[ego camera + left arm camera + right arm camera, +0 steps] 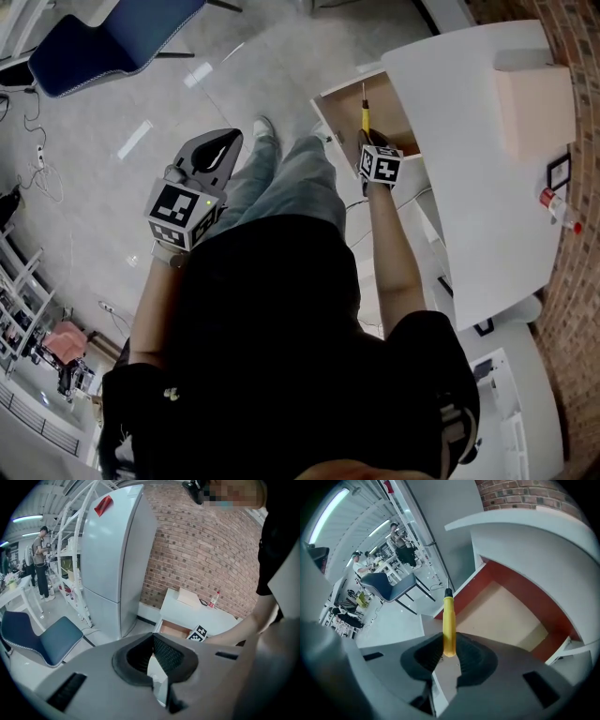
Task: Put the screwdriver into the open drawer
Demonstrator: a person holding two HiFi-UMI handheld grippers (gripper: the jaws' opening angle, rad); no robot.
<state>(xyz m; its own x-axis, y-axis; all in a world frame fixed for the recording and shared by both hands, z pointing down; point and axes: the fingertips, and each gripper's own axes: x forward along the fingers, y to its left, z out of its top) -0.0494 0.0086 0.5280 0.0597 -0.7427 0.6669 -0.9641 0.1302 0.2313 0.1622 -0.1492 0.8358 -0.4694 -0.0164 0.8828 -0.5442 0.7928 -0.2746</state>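
Left gripper (pixel 228 141): well left of the drawer (pixel 394 117), out over the floor, jaw tips together, nothing in them.

Right gripper (pixel 366 141): above the drawer's open front, jaws part-open and clamped on the butt of the screwdriver (pixel 364 112), yellow handle only.

Risks, as I judge them: the hold is far back on the handle, so the tool may pivot or slip. The tip sits near the drawer's left wall, so it may catch the rim or drop outside.

Long axis runs along the jaws' line, tip leading, slanting down and away from the person.
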